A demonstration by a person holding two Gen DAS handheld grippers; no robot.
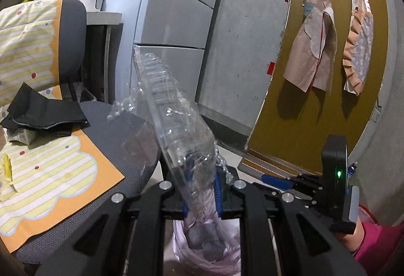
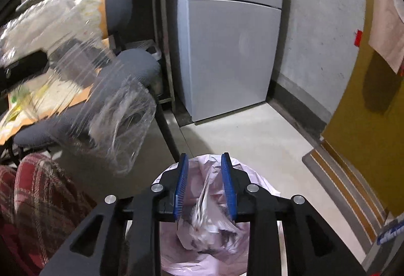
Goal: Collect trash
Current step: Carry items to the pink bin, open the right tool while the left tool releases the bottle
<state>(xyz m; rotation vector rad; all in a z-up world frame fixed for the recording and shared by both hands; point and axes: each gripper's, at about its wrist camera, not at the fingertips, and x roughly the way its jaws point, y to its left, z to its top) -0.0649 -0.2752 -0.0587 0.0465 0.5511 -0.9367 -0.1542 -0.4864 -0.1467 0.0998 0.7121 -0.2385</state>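
Note:
My left gripper (image 1: 203, 190) is shut on the lower end of a clear plastic tray (image 1: 174, 109), which stands up and tilts left. Below it is a bin lined with a pink bag (image 1: 227, 258) holding grey crumpled trash. In the right wrist view the same tray (image 2: 121, 121) shows blurred at left, above the floor. My right gripper (image 2: 205, 161) is open over the pink bag (image 2: 174, 245). A blurred whitish scrap (image 2: 203, 202) hangs loose between its blue pads (image 2: 182, 187), touching neither.
A grey office chair (image 1: 121, 134) with a striped yellow cushion (image 1: 50, 169) stands left, bearing a black cloth (image 1: 43, 109), crumpled paper (image 1: 20, 135) and a yellow wrapper (image 1: 6, 167). A grey fridge (image 2: 227, 53) and a mustard door (image 1: 303, 99) lie ahead. A person's plaid leg (image 2: 38, 200) is at lower left.

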